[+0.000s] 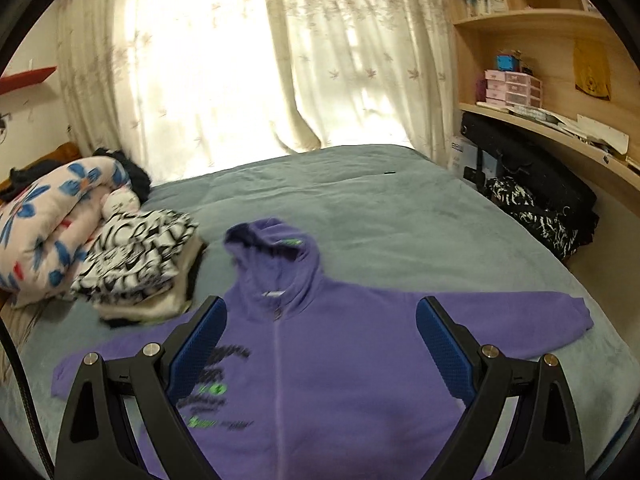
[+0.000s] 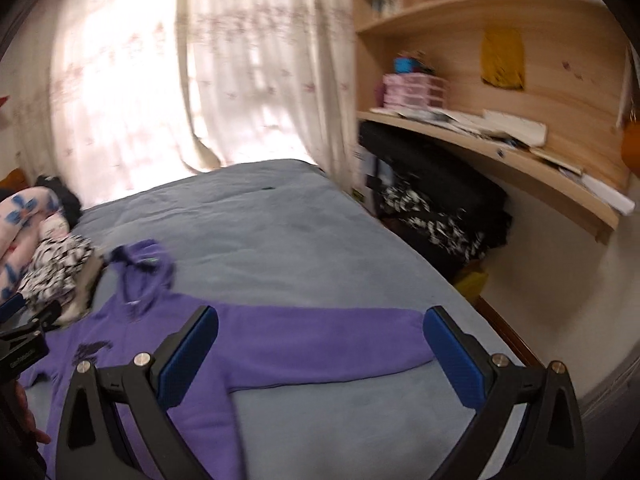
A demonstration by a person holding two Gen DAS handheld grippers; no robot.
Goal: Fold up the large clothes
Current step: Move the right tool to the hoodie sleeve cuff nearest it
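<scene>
The purple hoodie (image 1: pixel 320 360) lies face up, sleeves spread, near the bed's (image 1: pixel 400 208) front edge. Both the left tongs (image 1: pixel 320 344) and right tongs (image 2: pixel 320 352) hover spread apart, empty. Pinch the right cuff (image 2: pixel 416 344) squarely, then fold inward without dragging the body.

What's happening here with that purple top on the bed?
A person is holding a pair of tongs in each hand to fold clothes. A purple hoodie lies flat, front up, on the grey bed, with both sleeves spread out and the hood pointing toward the curtains. The left tongs hang open over its chest, and the right tongs hang open over the outstretched sleeve. Neither grips anything, so no fold is made yet. Other clothes sit in a folded stack beside the hood.
</scene>
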